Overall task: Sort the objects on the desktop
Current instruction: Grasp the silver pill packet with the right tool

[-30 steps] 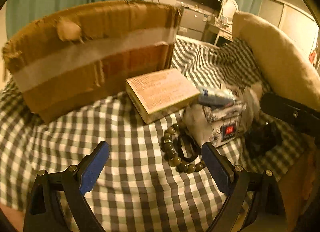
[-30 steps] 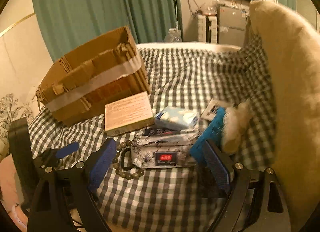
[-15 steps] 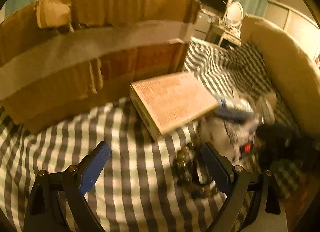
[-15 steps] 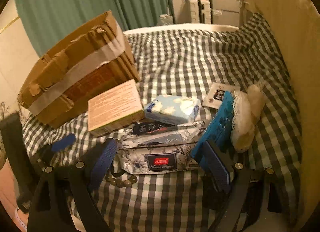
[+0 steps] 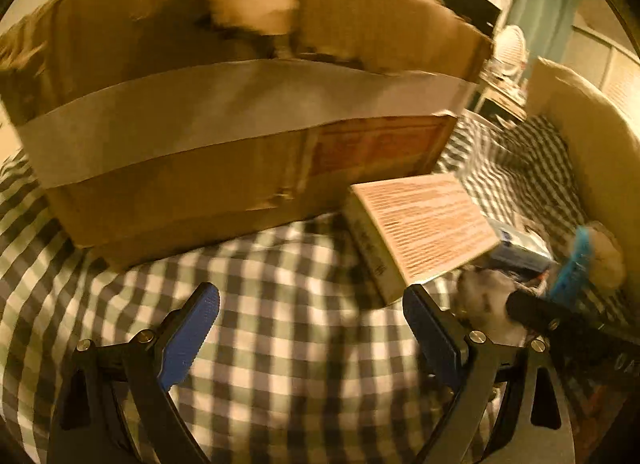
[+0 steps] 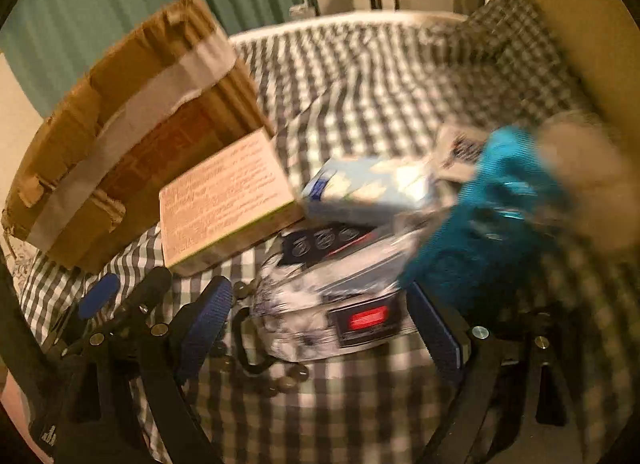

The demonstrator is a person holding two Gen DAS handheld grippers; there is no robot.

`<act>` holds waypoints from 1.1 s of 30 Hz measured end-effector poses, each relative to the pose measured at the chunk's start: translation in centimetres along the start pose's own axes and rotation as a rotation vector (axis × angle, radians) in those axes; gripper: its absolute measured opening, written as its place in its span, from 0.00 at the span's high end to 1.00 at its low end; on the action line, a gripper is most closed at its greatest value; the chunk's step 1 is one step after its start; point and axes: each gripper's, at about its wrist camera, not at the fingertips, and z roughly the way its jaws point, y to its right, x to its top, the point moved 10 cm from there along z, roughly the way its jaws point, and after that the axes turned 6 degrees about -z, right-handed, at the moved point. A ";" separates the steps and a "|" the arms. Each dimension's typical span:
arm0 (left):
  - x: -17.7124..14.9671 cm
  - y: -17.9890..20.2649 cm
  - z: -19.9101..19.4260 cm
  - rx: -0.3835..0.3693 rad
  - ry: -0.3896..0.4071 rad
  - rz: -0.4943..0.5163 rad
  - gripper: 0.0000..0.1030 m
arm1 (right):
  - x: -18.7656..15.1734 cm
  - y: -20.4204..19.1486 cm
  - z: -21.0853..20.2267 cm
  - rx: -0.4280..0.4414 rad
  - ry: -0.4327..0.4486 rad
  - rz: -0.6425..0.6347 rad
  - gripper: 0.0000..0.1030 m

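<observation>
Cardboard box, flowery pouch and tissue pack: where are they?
Cardboard box [image 5: 240, 135], left wrist view, on its pale tape band.
Flowery pouch [image 6: 320, 304], right wrist view, on its front face.
Tissue pack [image 6: 372, 187], right wrist view, on its top.

Checked bedsheet [image 5: 280, 344], green curtain [image 6: 120, 3], perhaps a pillow [image 5: 600, 167]

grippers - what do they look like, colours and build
Both match: the left gripper and right gripper each have two black angular finger arms with triangular cut-outs and small silver bolts, tipped with ribbed blue pads. No cables, markings or sleeves are visible.
</observation>
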 end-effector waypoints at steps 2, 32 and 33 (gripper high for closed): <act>0.0 -0.5 0.0 0.010 0.000 -0.012 0.07 | -0.4 -0.2 1.1 -0.003 -0.030 0.003 0.13; 1.6 11.7 3.8 -0.130 0.008 0.485 0.00 | 2.2 3.8 -5.6 0.068 0.160 -0.025 0.88; 1.3 11.9 3.6 -0.149 -0.001 0.496 0.00 | 2.2 3.9 -5.7 0.071 0.165 -0.023 0.88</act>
